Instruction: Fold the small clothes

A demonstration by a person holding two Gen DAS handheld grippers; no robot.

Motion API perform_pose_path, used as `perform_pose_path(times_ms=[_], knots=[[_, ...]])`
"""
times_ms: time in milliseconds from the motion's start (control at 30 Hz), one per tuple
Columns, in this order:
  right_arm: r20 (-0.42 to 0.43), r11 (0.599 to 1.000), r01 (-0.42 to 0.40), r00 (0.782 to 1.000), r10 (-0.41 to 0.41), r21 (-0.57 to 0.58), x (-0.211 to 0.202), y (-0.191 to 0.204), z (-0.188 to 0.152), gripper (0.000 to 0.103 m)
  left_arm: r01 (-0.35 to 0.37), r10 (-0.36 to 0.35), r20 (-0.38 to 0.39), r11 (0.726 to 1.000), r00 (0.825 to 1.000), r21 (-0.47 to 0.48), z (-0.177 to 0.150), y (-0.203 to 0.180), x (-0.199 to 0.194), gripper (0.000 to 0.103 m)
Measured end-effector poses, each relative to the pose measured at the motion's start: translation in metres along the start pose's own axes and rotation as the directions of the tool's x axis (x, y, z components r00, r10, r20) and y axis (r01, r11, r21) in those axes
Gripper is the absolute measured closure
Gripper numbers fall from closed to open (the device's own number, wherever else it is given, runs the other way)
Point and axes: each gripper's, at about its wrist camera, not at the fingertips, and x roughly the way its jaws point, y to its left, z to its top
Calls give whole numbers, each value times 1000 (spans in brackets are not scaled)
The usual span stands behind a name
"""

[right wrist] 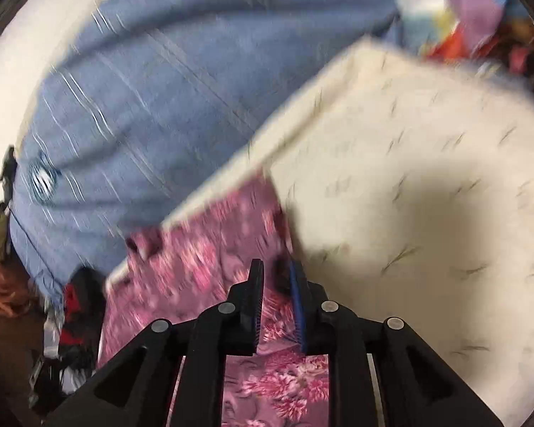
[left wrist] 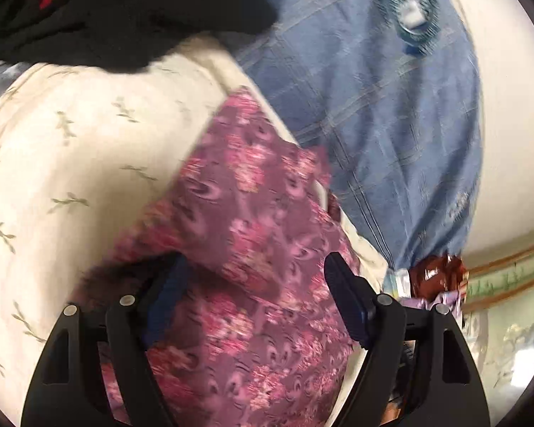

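Folding the purple floral garment [left wrist: 252, 249] is judged the step in hand. The left gripper [left wrist: 256, 277] is held wide open astride it; the right gripper [right wrist: 277, 284] is nearly closed, pinching its edge at 6 o'clock. It is spread over the cream leaf-print cloth [left wrist: 71, 178]. The edge should be drawn taut before creasing. No writing can be read.

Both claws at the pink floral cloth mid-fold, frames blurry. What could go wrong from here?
1. The right claw pinches only a thin edge of the pink floral cloth; with this much motion blur, it may slip out.
2. The left claw is wide open around the cloth, so that side is likely unsupported and may sag.
3. The black garment lies close by and could snag.
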Motion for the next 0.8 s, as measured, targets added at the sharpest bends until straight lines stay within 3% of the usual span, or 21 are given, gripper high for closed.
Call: perform_pose_path(times_ms=[67,100,133,200,267,300,367,433,500,533,567,600,633,667,733,767,800], knots=[[106,998,-21,994,28,-62,-19,21,6,84,-26,26,0,998,1000,49,-1,-7,7,21],[83,985,-57,994,71,-161,-12,44,10,74,-46,46,-3,998,999,53,0,-6,11,21],[12,968,-89,995,95,-235,3,64,14,62,-58,58,-16,997,998,46,2,-4,17,21],[-183,916,-205,972,148,-344,51,107,14,64,-50,51,-43,999,998,9,5,6,23,21],[-265,888,-239,954,139,-394,88,133,12,59,-31,31,-43,999,999,-10,8,12,24,21],[-320,870,-258,939,124,-421,109,146,13,65,-28,27,-44,1000,999,-10,9,12,23,21],[-318,838,-206,947,42,-506,139,166,13,57,-29,29,-39,1000,999,1,11,11,21,21],[-383,817,-229,924,11,-529,164,174,10,56,-40,41,-40,999,998,17,11,8,22,21],[-494,785,-303,870,-3,-540,184,179,-2,51,-51,52,-40,998,998,30,10,7,23,21],[-505,759,-299,862,-45,-578,186,178,-10,53,-55,57,-39,998,998,34,9,5,22,21],[-478,700,-287,874,-89,-654,186,182,-21,57,-55,57,-35,998,998,38,8,4,20,21],[-455,633,-299,885,-96,-715,180,188,-30,92,-60,61,-22,997,998,50,7,0,17,21],[-430,592,-291,897,-106,-752,173,193,-35,100,-83,84,0,994,997,67,6,-3,14,21],[-387,572,-267,917,-97,-775,165,197,-36,100,-101,101,12,992,995,77,6,-5,14,21],[-308,605,-213,950,-57,-768,157,196,-26,100,-151,153,-10,985,988,79,7,0,25,21],[-293,631,-183,953,-74,-754,162,189,-22,100,-156,158,-25,985,987,70,8,4,30,21],[-314,662,-169,943,-106,-731,173,181,-21,101,-155,157,-18,985,987,73,8,4,31,21]])
